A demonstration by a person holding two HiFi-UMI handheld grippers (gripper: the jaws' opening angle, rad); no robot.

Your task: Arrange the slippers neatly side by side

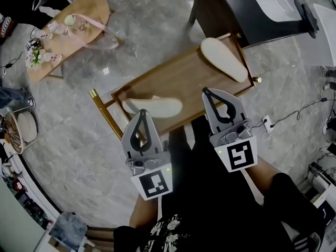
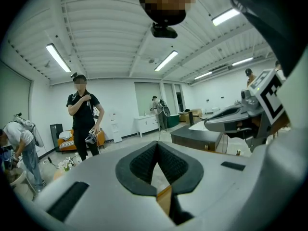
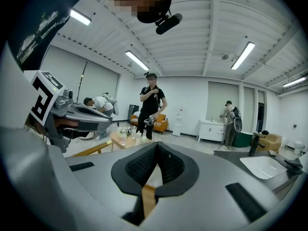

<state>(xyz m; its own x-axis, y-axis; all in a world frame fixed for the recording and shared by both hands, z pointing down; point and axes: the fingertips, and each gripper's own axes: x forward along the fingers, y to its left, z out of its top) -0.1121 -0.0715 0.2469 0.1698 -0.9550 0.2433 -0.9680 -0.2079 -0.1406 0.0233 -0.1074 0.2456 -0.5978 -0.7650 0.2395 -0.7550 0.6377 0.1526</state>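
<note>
Two cream slippers lie on a low brown wooden table [image 1: 178, 83]. One slipper [image 1: 153, 107] rests near the table's front left corner, the other slipper [image 1: 224, 58] at the far right end, angled away. My left gripper [image 1: 142, 111] hovers just in front of the left slipper, jaws shut and empty. My right gripper [image 1: 206, 91] hangs above the table's front edge, also shut with nothing in it. Both gripper views look out level across the room; the shut left gripper [image 2: 157, 146] and the shut right gripper [image 3: 157, 146] fill the lower part, and no slipper shows there.
A dark cabinet [image 1: 247, 14] stands behind the table at the right. An oval wooden side table [image 1: 71, 30] with small items sits at the far left. Cables and a power strip [image 1: 266, 123] lie on the grey floor to the right. Several people stand farther off in the room.
</note>
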